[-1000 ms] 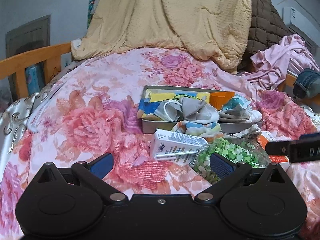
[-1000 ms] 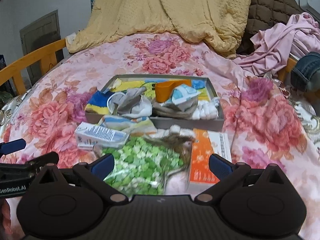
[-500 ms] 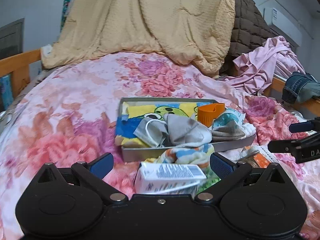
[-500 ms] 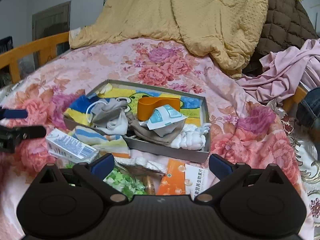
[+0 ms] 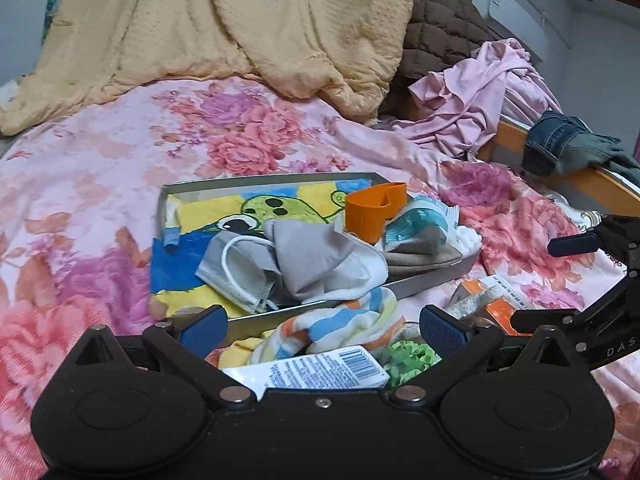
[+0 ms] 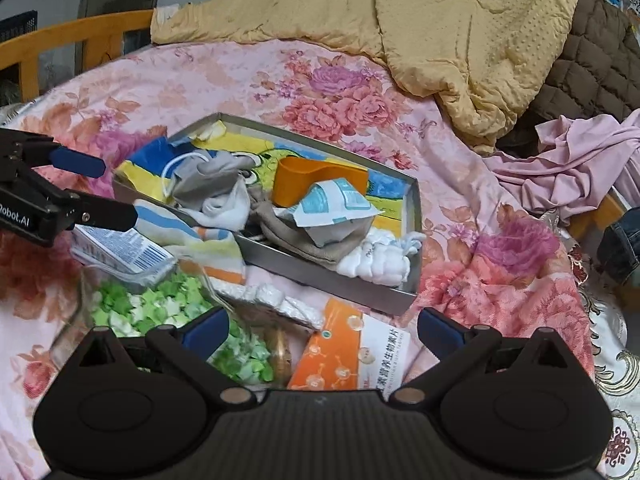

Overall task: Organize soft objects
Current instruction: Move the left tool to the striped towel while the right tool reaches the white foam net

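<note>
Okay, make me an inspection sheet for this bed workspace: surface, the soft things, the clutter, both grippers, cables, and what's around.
Surface: floral bedspread, rumpled.
Job's things: metal tray holds grey socks, a face mask, a tan sock and a white knotted cloth; a striped sock lies over the tray's near rim.
Clutter: orange cup and a sachet in the tray; white carton, jar of green paper stars and orange box on the bed.
Grippers: left gripper open, empty; right gripper open, empty.
Cables: nothing seen.
Surroundings: yellow blanket, pink garment, wooden bed rail.
</note>
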Demonstrator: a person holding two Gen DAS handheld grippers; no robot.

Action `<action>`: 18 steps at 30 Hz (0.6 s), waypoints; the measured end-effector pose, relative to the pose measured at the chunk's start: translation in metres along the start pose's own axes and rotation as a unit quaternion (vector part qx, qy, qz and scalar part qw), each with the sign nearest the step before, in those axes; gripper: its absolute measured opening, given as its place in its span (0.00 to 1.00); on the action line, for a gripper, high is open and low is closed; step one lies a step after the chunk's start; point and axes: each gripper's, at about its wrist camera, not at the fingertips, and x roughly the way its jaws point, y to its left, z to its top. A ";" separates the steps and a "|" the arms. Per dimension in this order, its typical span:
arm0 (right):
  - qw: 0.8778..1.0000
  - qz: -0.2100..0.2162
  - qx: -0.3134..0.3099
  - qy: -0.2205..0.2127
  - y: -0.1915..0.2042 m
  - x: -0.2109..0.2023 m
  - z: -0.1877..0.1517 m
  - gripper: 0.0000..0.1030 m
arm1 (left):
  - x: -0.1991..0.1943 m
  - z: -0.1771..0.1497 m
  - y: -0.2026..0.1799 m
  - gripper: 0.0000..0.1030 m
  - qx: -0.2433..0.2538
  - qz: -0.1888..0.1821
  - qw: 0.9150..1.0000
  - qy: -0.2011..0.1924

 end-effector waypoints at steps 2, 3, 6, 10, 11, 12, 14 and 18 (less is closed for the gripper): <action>1.000 0.004 0.002 0.003 -0.002 0.003 0.001 0.99 | 0.007 0.002 0.002 0.96 -0.002 -0.009 1.000 0.005; 1.000 0.007 0.003 0.004 -0.003 0.005 0.001 0.98 | 0.009 0.002 0.003 0.95 -0.003 -0.012 1.000 0.008; 1.000 0.020 -0.003 0.005 -0.003 0.008 0.003 0.96 | 0.015 0.003 0.006 0.90 -0.005 -0.024 1.000 0.015; 0.999 0.030 -0.020 0.002 0.002 0.011 0.005 0.92 | 0.019 0.003 0.011 0.84 -0.010 -0.035 0.999 0.022; 0.999 0.034 -0.022 0.001 0.003 0.012 0.005 0.91 | 0.020 0.002 0.013 0.82 -0.014 -0.039 0.999 0.024; 0.999 0.038 -0.023 0.001 0.004 0.013 0.006 0.90 | 0.021 0.002 0.015 0.80 -0.018 -0.043 0.999 0.026; 0.999 0.046 -0.024 0.000 0.004 0.015 0.007 0.88 | 0.023 0.001 0.018 0.77 -0.025 -0.046 0.998 0.031; 0.998 0.060 -0.020 0.001 0.002 0.019 0.010 0.82 | 0.027 0.000 0.022 0.70 -0.036 -0.049 0.997 0.043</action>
